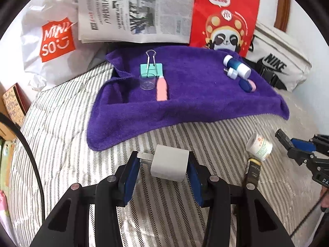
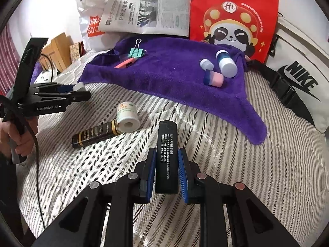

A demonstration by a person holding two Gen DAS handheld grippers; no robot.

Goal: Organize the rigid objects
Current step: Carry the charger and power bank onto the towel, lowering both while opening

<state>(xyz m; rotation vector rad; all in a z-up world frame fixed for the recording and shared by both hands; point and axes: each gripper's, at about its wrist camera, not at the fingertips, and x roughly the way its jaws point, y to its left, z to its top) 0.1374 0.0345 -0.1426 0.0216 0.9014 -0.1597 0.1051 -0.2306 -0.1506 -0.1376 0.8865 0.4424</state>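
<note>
Rigid objects, scattered over a striped bedspread (image 2: 205, 144) and a purple towel (image 1: 195, 94). White charger block (image 1: 169, 165) clamped between the blue pads of the left gripper (image 1: 164, 177), metal prongs pointing to its left. Black lighter (image 2: 167, 158) pinched upright by the right gripper (image 2: 167, 170), jaws fully closed on it, printed text facing the camera. Ahead and left of the right gripper: small white jar (image 2: 127, 117) on its side, touching the end of a black-and-gold tube (image 2: 95, 133). Farther ahead, on the towel: teal binder clip (image 1: 151, 69), clear cup (image 1: 147, 82) and pink pen-like item (image 1: 161, 87) grouped together; off to their right, blue-and-white bottle (image 1: 236, 65), smaller white-capped vial (image 1: 232, 73) and pink-and-blue container (image 1: 247, 85) clustered close. Beyond the towel: newspaper (image 1: 135, 14), red panda bag (image 1: 224, 20), white Miniso bag (image 1: 53, 41).
</note>
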